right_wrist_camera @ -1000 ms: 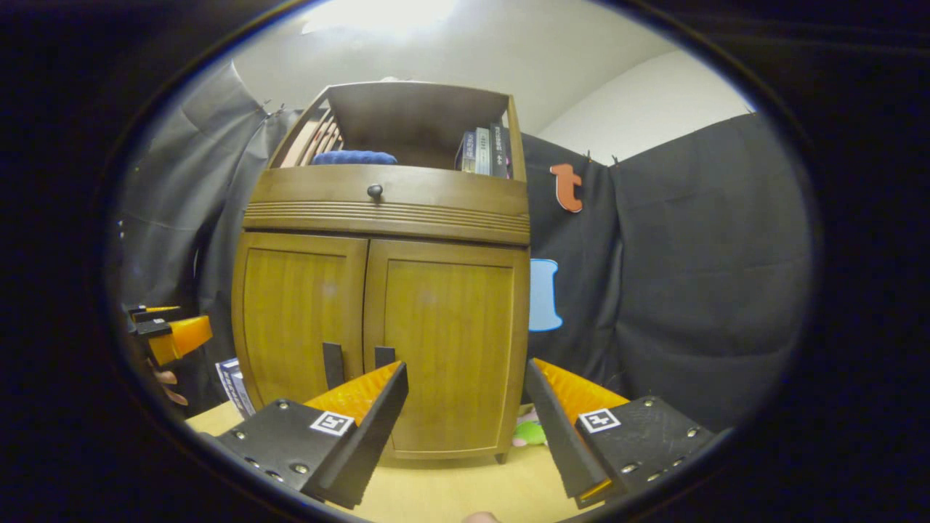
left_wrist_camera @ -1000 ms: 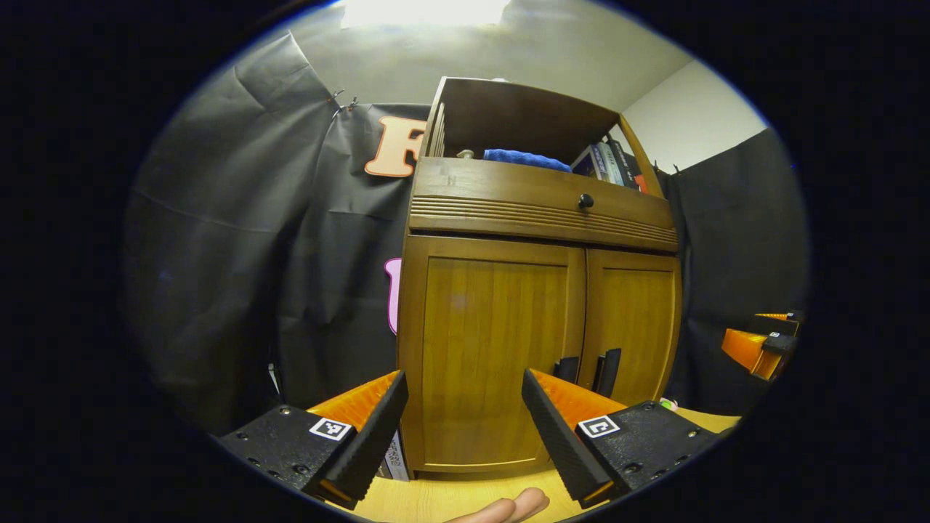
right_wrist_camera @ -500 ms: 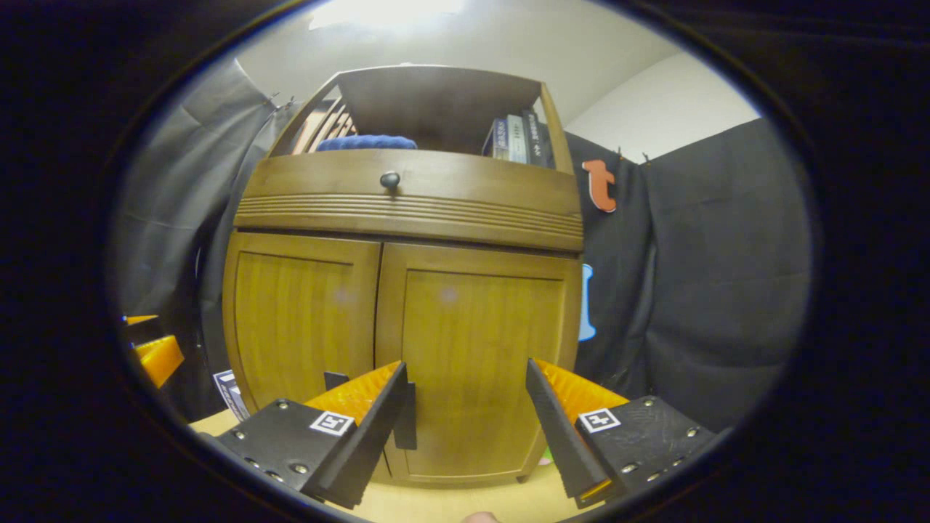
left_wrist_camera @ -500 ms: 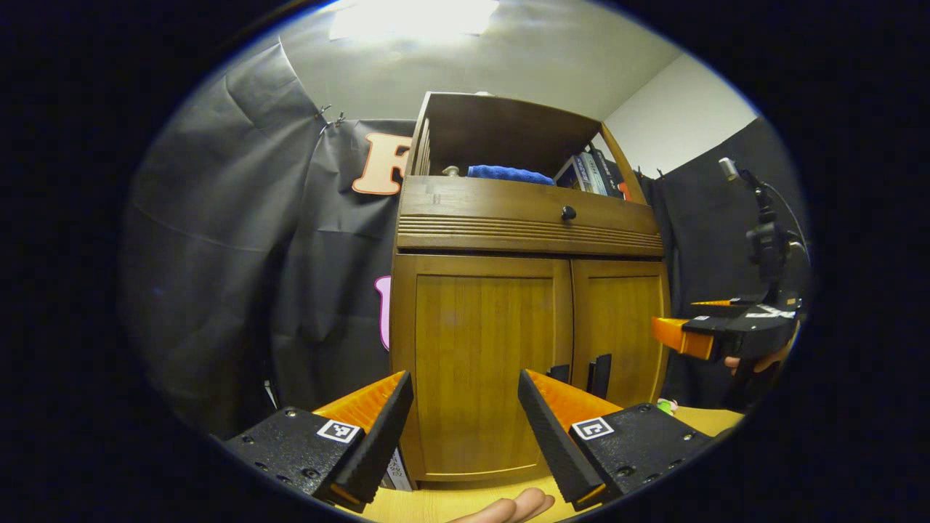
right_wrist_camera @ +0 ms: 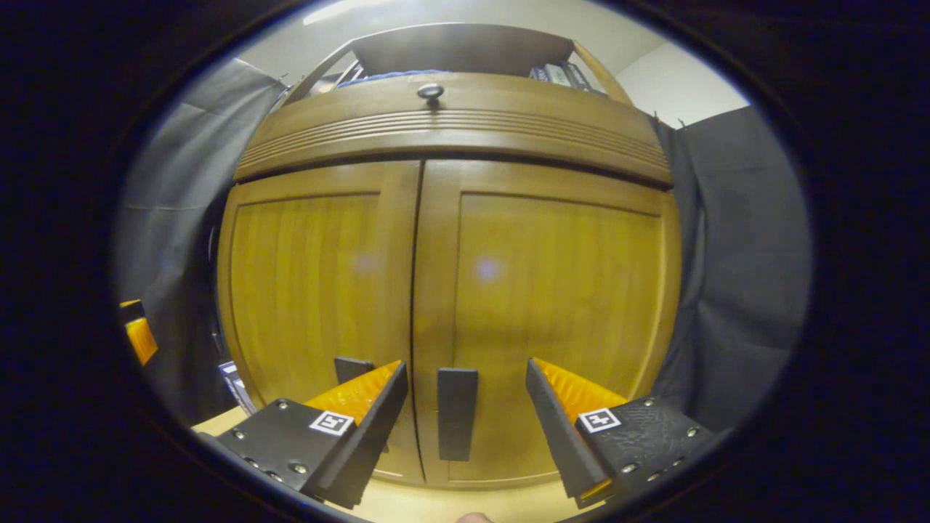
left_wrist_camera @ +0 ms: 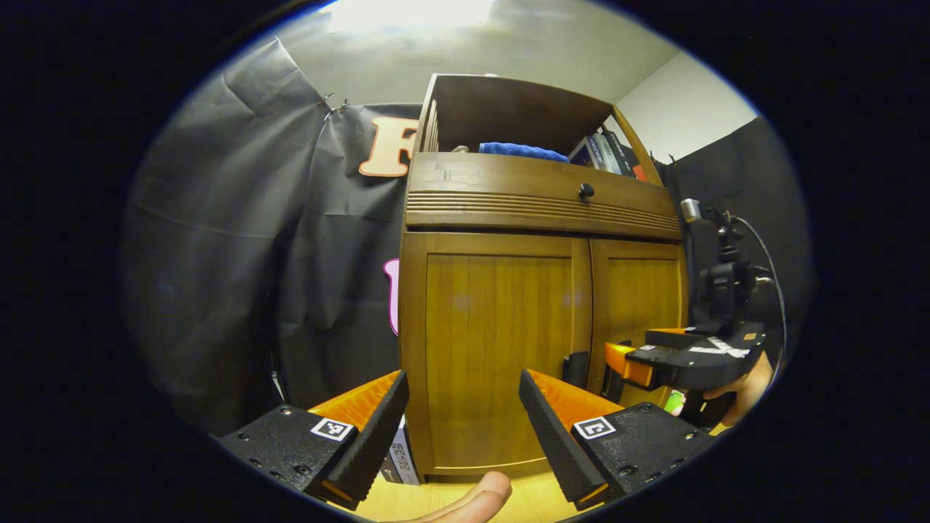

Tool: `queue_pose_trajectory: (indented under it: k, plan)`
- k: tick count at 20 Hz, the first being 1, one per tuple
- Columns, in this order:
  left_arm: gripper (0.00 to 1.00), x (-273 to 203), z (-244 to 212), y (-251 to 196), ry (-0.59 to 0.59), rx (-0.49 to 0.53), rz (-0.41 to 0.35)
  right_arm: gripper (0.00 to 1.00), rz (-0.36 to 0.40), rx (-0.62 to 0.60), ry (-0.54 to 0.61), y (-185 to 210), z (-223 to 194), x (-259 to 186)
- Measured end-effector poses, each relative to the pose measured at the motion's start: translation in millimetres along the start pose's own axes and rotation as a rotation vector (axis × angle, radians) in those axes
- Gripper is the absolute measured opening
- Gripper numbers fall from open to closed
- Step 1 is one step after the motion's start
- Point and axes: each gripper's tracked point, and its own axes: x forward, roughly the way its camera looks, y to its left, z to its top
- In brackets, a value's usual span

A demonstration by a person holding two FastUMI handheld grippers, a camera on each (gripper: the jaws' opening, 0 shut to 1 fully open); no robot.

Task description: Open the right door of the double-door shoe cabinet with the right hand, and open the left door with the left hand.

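Left gripper view: the left tool (left_wrist_camera: 463, 410) is spread open at 6 o'clock, facing the shoe cabinet's closed left door (left_wrist_camera: 494, 349). The right tool (left_wrist_camera: 617, 359), at 3 o'clock, is near the handles.

Right gripper view: the right tool (right_wrist_camera: 465, 407) is open, fingers either side of the right door's handle (right_wrist_camera: 457, 412), not touching.

Wooden shoe cabinet (right_wrist_camera: 450, 290) upright, both doors shut, black handles (right_wrist_camera: 457, 412) together.

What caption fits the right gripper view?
Open right gripper lined up on the right door's black handle, both cabinet doors closed.
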Motion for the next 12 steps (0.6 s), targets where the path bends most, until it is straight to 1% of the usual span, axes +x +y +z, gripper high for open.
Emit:
queue_pose_trajectory:
  k: [2,3,4,5,6,7,8,9,10,12]
  plan:
    - [0.92,-1,2,-2,-0.006,0.0,-0.01,0.97,-0.017,-0.025,0.024,4,-14,11]
    - [0.94,-2,3,-2,-0.009,0.0,-0.014,0.96,-0.031,-0.021,0.038,2,-20,16]
    - [0.94,-3,4,-1,-0.013,0.0,-0.012,0.95,-0.037,-0.004,0.053,2,-24,18]
    - [0.92,-4,5,0,-0.017,0.001,-0.008,0.96,-0.045,0.012,0.062,1,-29,23]
    - [0.92,-3,6,3,-0.021,0.003,-0.002,0.95,-0.042,0.023,0.074,-1,-34,28]
    - [0.92,-3,7,4,-0.024,0.006,0.003,0.93,-0.008,0.047,0.064,2,-33,29]
    - [0.92,-3,6,5,-0.022,0.007,0.008,0.89,0.0,0.058,0.068,2,-32,30]
    - [0.92,-1,4,5,-0.018,0.007,0.011,0.86,-0.001,0.048,0.065,3,-32,30]
    - [0.92,-1,3,4,-0.015,0.006,0.009,0.85,0.015,0.034,0.067,6,-37,29]
    - [0.92,0,1,2,-0.009,0.004,0.002,0.55,0.005,0.004,0.092,5,-42,27]
